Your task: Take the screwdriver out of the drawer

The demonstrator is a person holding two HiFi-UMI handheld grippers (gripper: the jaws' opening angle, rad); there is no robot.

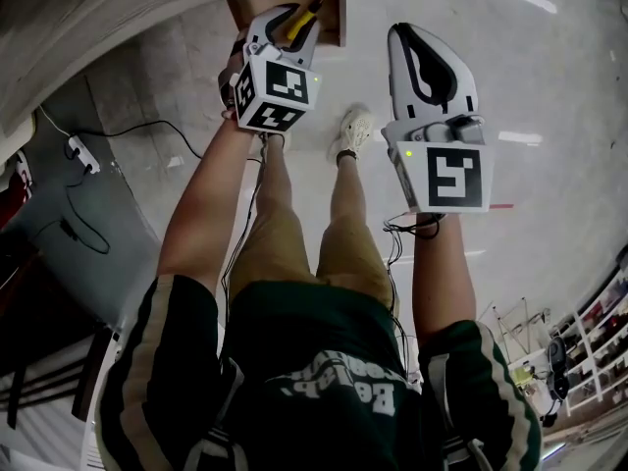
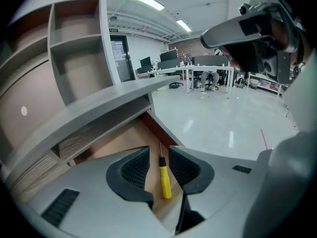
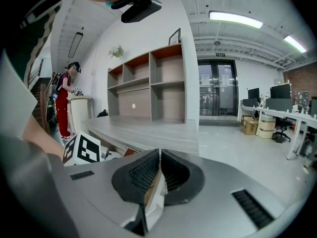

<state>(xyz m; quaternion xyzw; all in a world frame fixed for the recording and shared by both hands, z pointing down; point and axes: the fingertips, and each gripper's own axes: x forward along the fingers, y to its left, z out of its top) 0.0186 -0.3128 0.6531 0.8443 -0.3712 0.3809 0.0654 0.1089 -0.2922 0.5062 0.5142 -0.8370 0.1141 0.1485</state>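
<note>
1. The left gripper (image 2: 159, 156) is held with its jaws spread over the open drawer (image 2: 119, 150). The yellow-handled screwdriver (image 2: 164, 180) is seen between them, lying ungripped on the brown drawer bottom.
2. The right gripper (image 3: 159, 157) is held with its jaws pressed together, with nothing gripped.
3. A grey countertop (image 2: 94, 110) is set above the drawer, backed by open shelves (image 3: 158, 83).
4. A glossy pale floor (image 2: 223, 123) and office desks (image 2: 198, 72) are seen beyond.

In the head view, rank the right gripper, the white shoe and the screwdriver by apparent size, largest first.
1. right gripper, nearest the camera
2. white shoe
3. screwdriver, only partly visible
</note>
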